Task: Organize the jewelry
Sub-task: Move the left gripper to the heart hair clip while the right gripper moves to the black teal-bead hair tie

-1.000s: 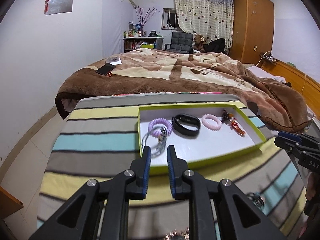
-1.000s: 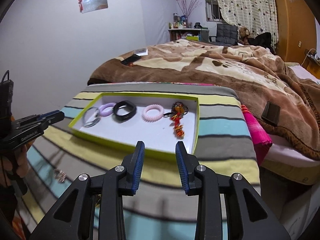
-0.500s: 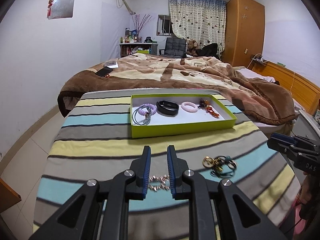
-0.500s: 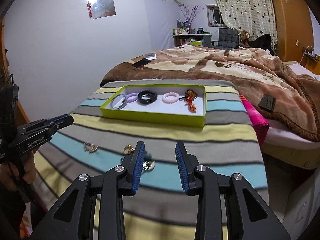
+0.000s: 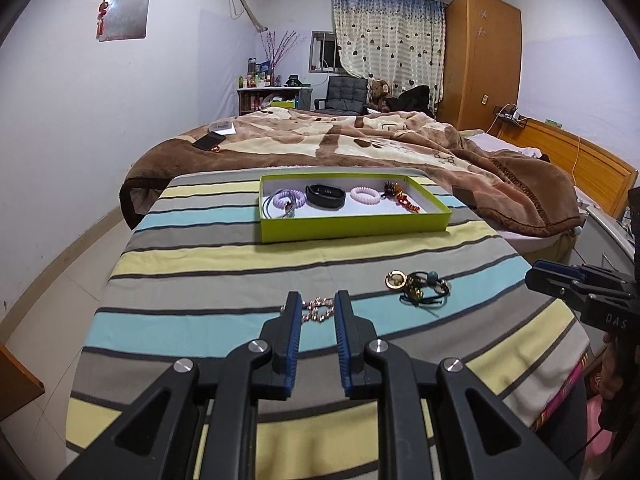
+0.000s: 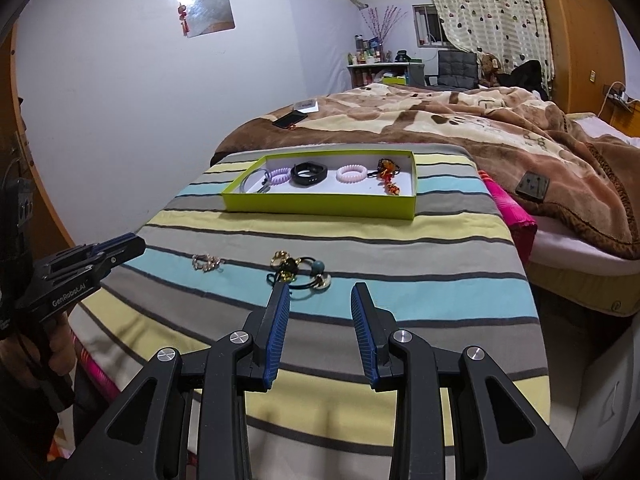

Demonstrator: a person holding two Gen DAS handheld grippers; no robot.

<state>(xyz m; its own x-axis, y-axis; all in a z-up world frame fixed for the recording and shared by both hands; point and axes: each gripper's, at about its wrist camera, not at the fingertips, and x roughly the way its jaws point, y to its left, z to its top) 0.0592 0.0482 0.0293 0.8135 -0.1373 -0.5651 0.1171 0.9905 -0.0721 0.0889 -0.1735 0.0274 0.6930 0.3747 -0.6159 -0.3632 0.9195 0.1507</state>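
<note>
A lime-green tray [image 5: 352, 227] [image 6: 320, 205] sits at the far end of the striped table. It holds a purple coil tie, a black band [image 5: 325, 195], a pink coil tie [image 5: 365, 195] and a red charm. A gold chain bracelet [image 5: 317, 309] [image 6: 206, 262] lies on the cloth just beyond my left gripper [image 5: 316, 300], which is open and empty. A tangle of hair ties and gold pieces [image 5: 420, 284] [image 6: 300, 272] lies just ahead of my right gripper [image 6: 320, 292], which is open and empty.
A bed with a brown blanket [image 5: 360, 140] stands behind the table. A pink cloth [image 6: 512, 216] hangs at the table's right edge. The table drops off on the left to a tiled floor [image 5: 60, 260].
Both grippers have pulled back from the tray toward the table's near end. The bracelet and the hair-tie tangle have come into view. Both stay open.
</note>
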